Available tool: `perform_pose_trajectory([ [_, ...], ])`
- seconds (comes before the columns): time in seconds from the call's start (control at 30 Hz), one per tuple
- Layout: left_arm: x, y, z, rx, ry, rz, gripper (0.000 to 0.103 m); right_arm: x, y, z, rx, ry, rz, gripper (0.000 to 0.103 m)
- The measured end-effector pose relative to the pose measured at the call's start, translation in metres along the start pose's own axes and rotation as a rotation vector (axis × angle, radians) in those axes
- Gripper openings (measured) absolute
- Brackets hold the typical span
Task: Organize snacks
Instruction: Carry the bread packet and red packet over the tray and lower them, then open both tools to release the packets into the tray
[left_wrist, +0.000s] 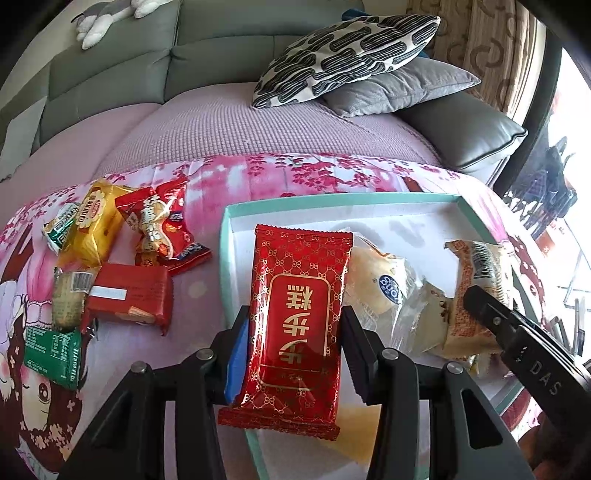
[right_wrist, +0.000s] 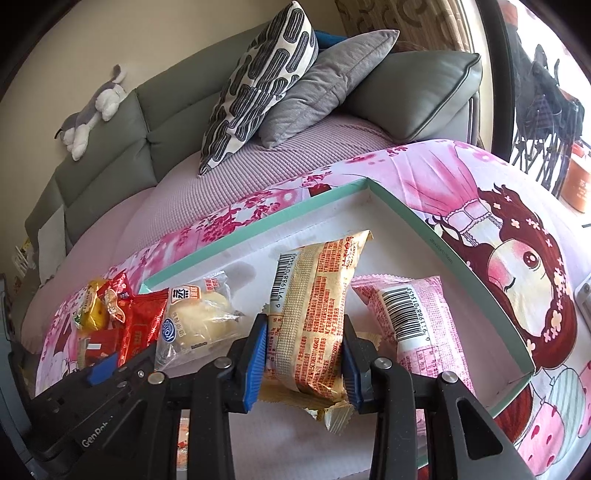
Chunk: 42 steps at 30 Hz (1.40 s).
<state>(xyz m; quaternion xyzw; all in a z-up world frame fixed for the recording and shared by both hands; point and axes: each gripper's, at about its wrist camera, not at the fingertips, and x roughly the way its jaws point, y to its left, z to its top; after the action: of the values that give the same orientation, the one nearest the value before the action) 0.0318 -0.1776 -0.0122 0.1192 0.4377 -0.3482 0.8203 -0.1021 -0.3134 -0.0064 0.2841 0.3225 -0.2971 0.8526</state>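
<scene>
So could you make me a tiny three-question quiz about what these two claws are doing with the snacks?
1. True or false: the left claw is shut on the red packet.
2. What does the right claw grip?
A. the pink packet
B. the beige packet
C. the clear-wrapped bun
3. Fill in: the snacks not yet sorted, such as the green packet, lie outside the ___ with the teal rim.

Key: 1 true; 2 B; 3 box.
</scene>
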Motion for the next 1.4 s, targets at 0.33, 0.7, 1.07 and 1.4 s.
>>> perform_pose_trajectory([
  [0.33, 0.002, -0.008, -0.002, -0.004, 0.015, -0.062, 0.047, -0.002, -0.002, 0.0, 0.013, 0.0, 0.0, 0.039],
  [0.7, 0.008, 0.003, -0.002, -0.07, 0.03, 0.009, 0.052, -0.005, 0.0, 0.0, 0.009, -0.01, 0.005, 0.039],
  [1.07, -0.012, 0.006, 0.001, -0.093, 0.03, -0.011, 0.068, -0.013, 0.004, 0.003, -0.01, -0.022, 0.004, 0.064],
  [1.4, -0.031, 0.027, 0.0, -0.137, -0.02, 0.122, 0.084, -0.02, 0.006, 0.002, -0.025, -0.003, -0.021, 0.069],
])
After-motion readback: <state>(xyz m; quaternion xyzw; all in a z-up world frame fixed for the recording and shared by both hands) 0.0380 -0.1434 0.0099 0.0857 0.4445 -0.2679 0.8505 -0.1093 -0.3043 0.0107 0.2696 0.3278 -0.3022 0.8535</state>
